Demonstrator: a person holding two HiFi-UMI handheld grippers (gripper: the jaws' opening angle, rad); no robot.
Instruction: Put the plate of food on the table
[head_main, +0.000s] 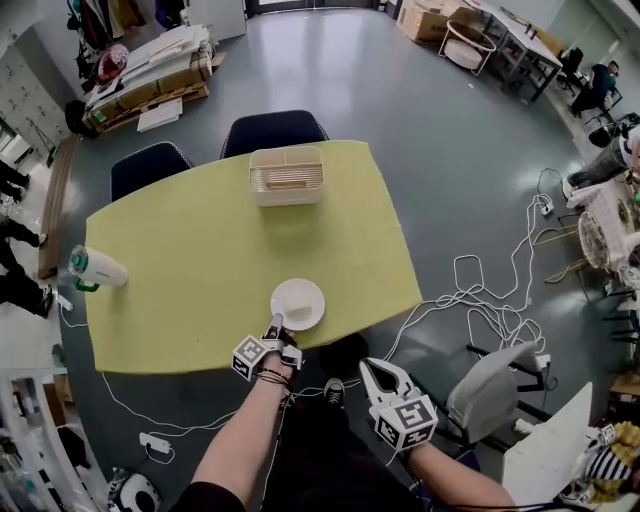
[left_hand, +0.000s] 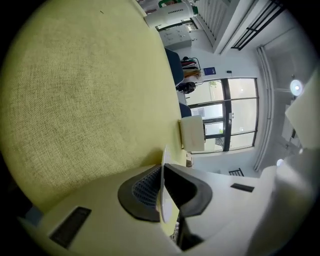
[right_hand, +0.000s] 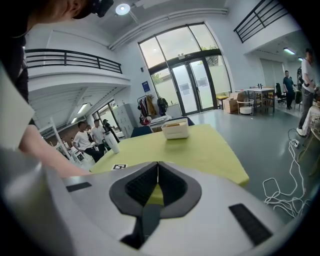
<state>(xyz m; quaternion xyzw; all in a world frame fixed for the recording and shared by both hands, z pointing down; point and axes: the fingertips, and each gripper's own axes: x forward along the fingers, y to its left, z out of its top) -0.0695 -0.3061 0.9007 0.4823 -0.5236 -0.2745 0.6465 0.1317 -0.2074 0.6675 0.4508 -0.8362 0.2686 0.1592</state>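
A white plate (head_main: 298, 303) sits low over the near edge of the yellow table (head_main: 200, 250); I cannot tell whether it rests on the cloth. My left gripper (head_main: 277, 324) is shut on the plate's near rim. In the left gripper view the plate (left_hand: 163, 192) shows edge-on as a thin white line pinched between the dark pads (left_hand: 142, 190). My right gripper (head_main: 375, 370) hangs off the table's front edge, to the right of the plate. Its jaws (right_hand: 158, 165) are shut and hold nothing. What lies on the plate is too pale to make out.
A white box of wooden sticks (head_main: 287, 176) stands at the table's far side, and a white and green cup (head_main: 97, 268) at its left end. Two dark chairs (head_main: 273, 130) are behind the table. Cables (head_main: 480, 290) and a grey chair (head_main: 490, 390) lie on the floor at right.
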